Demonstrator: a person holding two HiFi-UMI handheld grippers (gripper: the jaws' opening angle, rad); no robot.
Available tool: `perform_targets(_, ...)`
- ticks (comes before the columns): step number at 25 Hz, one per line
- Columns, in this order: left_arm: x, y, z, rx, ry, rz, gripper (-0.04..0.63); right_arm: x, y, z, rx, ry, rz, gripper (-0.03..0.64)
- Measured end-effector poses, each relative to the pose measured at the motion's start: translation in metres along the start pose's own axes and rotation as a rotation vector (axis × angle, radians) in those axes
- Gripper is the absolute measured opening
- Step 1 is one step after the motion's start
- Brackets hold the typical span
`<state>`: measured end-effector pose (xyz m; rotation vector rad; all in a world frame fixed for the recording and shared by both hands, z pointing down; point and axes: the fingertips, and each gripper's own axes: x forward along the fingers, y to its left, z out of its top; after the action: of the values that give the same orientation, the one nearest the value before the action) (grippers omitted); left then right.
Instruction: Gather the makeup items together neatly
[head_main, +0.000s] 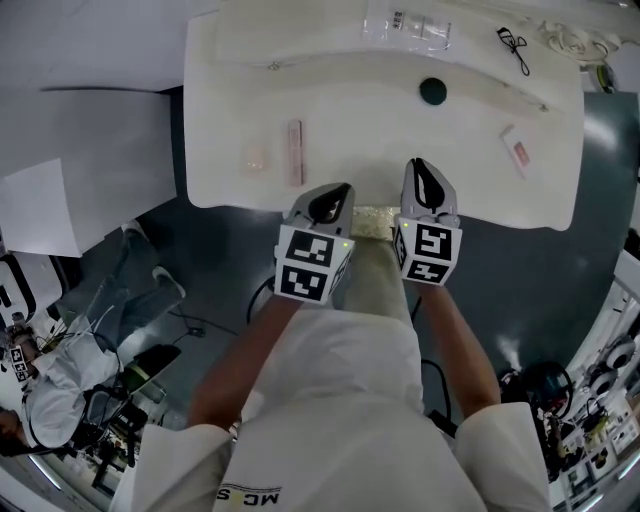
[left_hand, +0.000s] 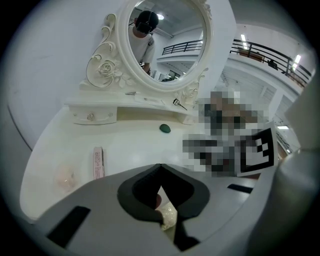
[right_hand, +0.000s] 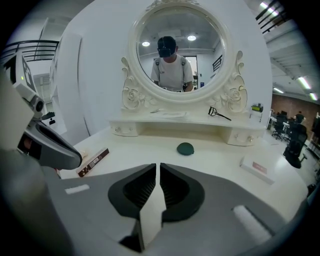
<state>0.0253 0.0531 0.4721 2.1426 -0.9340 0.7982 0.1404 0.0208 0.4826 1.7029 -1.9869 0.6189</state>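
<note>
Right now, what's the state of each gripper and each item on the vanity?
left gripper: shut, empty.
right gripper: shut, empty.
long pink box: lying flat, left side, untouched.
pale pink item: flat, beside that box, not touching it.
green compact: flat, centre, alone.
white box: flat, right side, alone.
eyelash curler: lying on the back shelf.

Your head camera looked steeply down past your own arms onto the white dressing table (head_main: 380, 150) and took in its whole top. The camera on your left gripper (head_main: 338, 190) sat low at the table's near edge, looking along the jaws, with the oval mirror (left_hand: 165, 40) up and left of centre. The one on your right gripper (head_main: 420, 168), just beside it, faced that mirror squarely. All three views shared the tabletop, the dark green round item (right_hand: 185, 148) and the long narrow box (left_hand: 98, 162).
</note>
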Motion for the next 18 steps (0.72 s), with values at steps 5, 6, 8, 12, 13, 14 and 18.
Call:
perform_targets(5, 0.01, -0.003, 0.008, 0.004, 0.001, 0.003, 0.0, 0.008, -0.013, 0.005, 0.009, -0.008, 0.009, 0.008)
perform_targets(6, 0.012, -0.004, 0.01, 0.005, 0.001, 0.004, 0.0, 0.01, -0.016, 0.006, 0.011, -0.008, 0.01, 0.012)
perform_targets(8, 0.017, -0.004, 0.013, 0.006, -0.001, 0.008, 0.0, 0.015, -0.021, 0.007, 0.013, -0.009, 0.015, 0.02)
perform_targets(12, 0.023, -0.01, 0.015, -0.004, 0.011, 0.006, 0.0, 0.017, -0.029, 0.007, 0.02, 0.006, 0.017, 0.031)
perform_targets(13, 0.024, -0.011, 0.016, -0.006, 0.013, 0.005, 0.0, 0.018, -0.03, 0.008, 0.022, 0.009, 0.018, 0.036)
perform_targets(14, 0.025, -0.011, 0.018, -0.006, 0.014, 0.006, 0.0, 0.02, -0.031, 0.01, 0.023, 0.01, 0.02, 0.04)
perform_targets(18, 0.031, -0.012, 0.026, -0.008, 0.008, 0.008, 0.0, 0.029, -0.038, 0.015, 0.025, 0.009, 0.023, 0.055)
